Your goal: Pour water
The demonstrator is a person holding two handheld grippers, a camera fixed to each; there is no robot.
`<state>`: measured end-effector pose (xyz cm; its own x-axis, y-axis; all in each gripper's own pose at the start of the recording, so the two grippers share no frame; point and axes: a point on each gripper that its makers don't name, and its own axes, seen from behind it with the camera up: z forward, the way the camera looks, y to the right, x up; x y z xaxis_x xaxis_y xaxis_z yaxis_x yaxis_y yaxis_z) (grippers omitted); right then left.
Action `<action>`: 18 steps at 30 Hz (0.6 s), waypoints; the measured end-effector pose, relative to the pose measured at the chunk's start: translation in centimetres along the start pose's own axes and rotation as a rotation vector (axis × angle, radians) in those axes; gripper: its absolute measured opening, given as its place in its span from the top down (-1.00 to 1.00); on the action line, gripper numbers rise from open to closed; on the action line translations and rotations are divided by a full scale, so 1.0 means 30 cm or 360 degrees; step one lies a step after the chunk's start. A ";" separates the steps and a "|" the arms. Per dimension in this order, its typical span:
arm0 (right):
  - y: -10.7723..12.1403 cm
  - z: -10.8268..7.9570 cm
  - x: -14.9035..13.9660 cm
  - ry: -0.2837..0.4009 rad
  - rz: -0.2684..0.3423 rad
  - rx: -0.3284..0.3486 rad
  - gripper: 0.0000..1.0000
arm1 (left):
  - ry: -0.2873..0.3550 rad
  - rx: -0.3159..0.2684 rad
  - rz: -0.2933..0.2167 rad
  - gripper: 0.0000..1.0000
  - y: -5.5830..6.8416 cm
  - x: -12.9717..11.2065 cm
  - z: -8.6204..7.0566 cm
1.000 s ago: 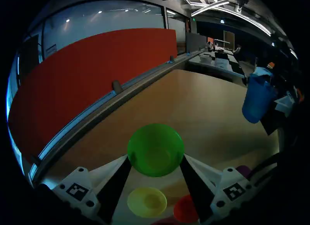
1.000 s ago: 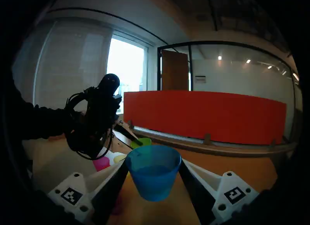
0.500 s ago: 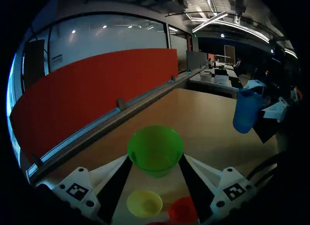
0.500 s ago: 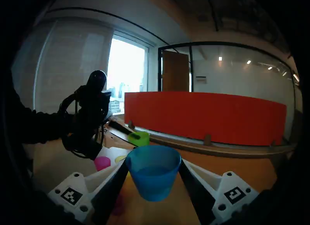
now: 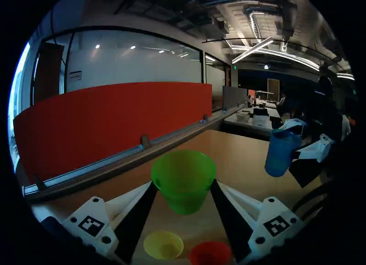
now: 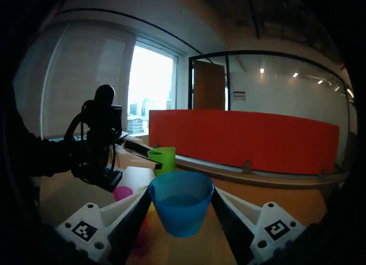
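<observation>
The left gripper (image 5: 183, 186) pinches the green cup (image 5: 183, 180) between both fingers, upright and raised above the table (image 5: 238, 157), where a yellow cup (image 5: 163, 245) and a red cup (image 5: 210, 254) stand. Off to its right, the right gripper (image 6: 181, 196) clamps the blue cup (image 6: 181, 212), level, with water (image 6: 181, 201) inside. The two held cups are well apart. By my judgement, pouring has not begun, and closing the gap and tipping remain.

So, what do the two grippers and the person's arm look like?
Left gripper and right gripper match: white fingers with black inner pads, each bearing a square black-and-white marker. Black cables loop beside the left one; the sleeve is dark.
</observation>
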<state>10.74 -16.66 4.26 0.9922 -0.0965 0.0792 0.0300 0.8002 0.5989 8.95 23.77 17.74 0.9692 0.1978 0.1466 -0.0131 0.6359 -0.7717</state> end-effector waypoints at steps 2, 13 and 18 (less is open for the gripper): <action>-0.005 0.002 0.002 0.0002 -0.0001 0.0005 -0.83 | 0.0031 0.0004 -0.0005 -0.67 0.000 0.013 -0.016; -0.034 0.012 0.020 0.0014 -0.0014 0.0030 -0.83 | 0.0173 0.0020 -0.0027 -0.67 0.021 0.064 -0.095; -0.045 0.011 0.027 0.0019 -0.0016 0.0038 -0.83 | 0.0230 0.0034 -0.0060 -0.67 0.022 0.085 -0.121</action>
<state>11.48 -18.02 3.77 0.9932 -0.0973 0.0633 0.0375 0.7848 0.6186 12.32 21.98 15.36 0.9944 0.0650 0.0836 0.0204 0.6569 -0.7537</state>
